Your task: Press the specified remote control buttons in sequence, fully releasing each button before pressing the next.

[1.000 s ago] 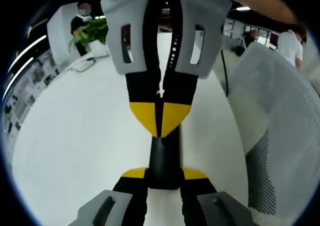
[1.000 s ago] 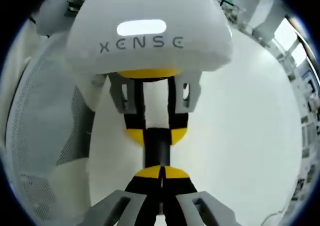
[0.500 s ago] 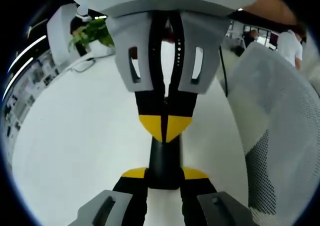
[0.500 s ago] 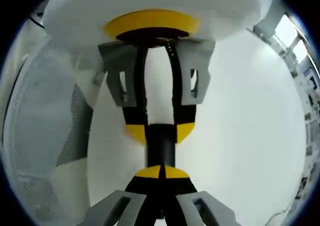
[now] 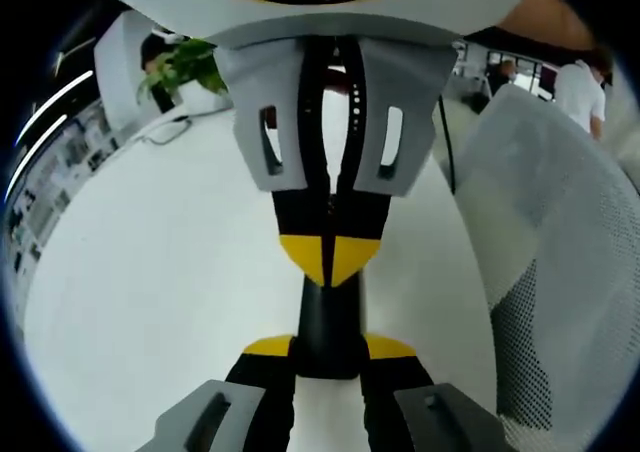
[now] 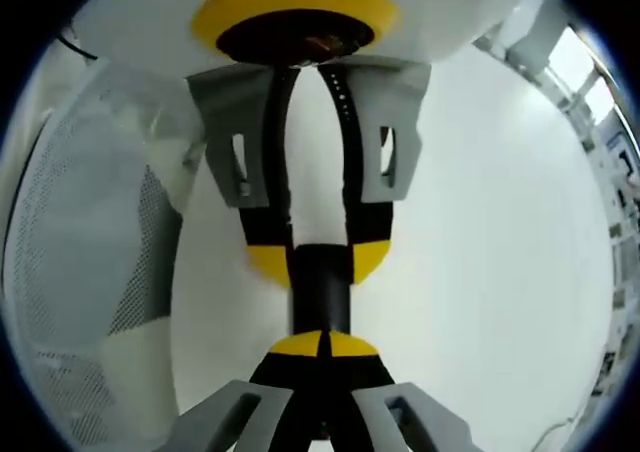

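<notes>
A slim black remote control (image 5: pixel 328 317) stands between my left gripper's (image 5: pixel 328 348) yellow-tipped jaws, which are shut on its sides. My right gripper (image 5: pixel 328 264) comes down from the top of the left gripper view, shut, its joined yellow tips meeting the remote's far end. In the right gripper view my right gripper (image 6: pixel 322 344) is shut at the bottom, its tips against the remote (image 6: pixel 321 292). The left gripper (image 6: pixel 320 264) clamps the remote from above. The buttons are hidden.
A white table (image 5: pixel 150 272) lies under both grippers. A white mesh chair (image 5: pixel 540 272) stands close on one side. A potted plant (image 5: pixel 185 64) and a cable sit at the table's far end. People stand in the background (image 5: pixel 580 87).
The right gripper has tipped, so its body fills more of the left gripper view and its tips sit slightly lower on the remote. The left gripper still holds the remote.
</notes>
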Demonstrator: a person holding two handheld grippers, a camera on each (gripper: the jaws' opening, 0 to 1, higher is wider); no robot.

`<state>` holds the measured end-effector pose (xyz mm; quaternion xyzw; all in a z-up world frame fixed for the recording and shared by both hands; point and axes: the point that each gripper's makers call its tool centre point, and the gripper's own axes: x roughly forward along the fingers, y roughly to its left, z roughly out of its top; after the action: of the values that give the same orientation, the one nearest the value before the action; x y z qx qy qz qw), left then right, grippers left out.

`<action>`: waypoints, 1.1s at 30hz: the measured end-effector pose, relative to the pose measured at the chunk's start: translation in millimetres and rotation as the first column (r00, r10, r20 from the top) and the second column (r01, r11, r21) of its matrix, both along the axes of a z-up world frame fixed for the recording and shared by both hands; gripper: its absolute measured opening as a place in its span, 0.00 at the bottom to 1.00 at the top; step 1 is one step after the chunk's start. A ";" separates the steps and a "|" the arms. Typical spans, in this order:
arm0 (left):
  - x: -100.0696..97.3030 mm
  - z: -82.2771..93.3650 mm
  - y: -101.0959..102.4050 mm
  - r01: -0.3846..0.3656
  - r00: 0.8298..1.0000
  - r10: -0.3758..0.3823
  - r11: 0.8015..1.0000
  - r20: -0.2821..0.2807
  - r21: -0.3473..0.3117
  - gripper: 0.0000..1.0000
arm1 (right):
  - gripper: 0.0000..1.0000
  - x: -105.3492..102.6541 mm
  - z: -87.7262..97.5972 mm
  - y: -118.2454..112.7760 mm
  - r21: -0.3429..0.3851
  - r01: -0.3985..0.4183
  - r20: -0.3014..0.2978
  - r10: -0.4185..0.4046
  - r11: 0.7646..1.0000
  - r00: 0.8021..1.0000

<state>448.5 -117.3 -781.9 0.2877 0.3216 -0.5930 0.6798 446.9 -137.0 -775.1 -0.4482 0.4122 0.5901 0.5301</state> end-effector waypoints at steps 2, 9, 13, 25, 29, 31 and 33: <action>0.1 -0.2 0.0 0.000 1.000 0.000 1.000 0.000 0.001 0.24 | 0.00 -0.1 -0.3 -0.1 -0.002 -0.002 0.003 0.002 1.000 1.000; 0.6 -0.9 0.3 -0.001 1.000 0.001 1.000 0.003 0.002 0.24 | 0.00 -1.1 0.1 0.1 -0.005 -0.001 0.014 0.001 1.000 1.000; 0.9 -1.3 0.4 0.000 1.000 0.000 1.000 0.003 0.005 0.24 | 0.00 -0.3 0.0 -0.4 0.001 0.004 0.016 -0.004 1.000 1.000; -2.2 -0.7 -0.9 0.000 1.000 0.000 1.000 0.004 0.012 0.24 | 0.00 -3.8 7.4 1.5 0.056 0.034 0.020 -0.035 0.998 0.999; -2.7 -1.0 -0.8 0.000 1.000 0.000 1.000 0.003 0.017 0.24 | 0.07 -2.1 12.2 3.0 0.077 0.041 0.022 -0.043 0.996 0.999; -2.7 -1.2 -0.7 0.001 1.000 -0.001 1.000 0.004 0.021 0.24 | 0.10 -3.7 13.9 3.0 0.076 0.038 0.025 -0.040 0.996 0.999; -2.9 -1.4 -0.6 0.001 1.000 -0.001 1.000 0.004 0.024 0.24 | 0.10 -4.2 15.1 2.6 0.074 0.028 0.030 -0.031 0.997 0.999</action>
<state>445.6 -117.9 -783.3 0.2973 0.3272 -0.5889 0.6765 442.7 -134.4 -760.0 -0.4314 0.3886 0.5898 0.5613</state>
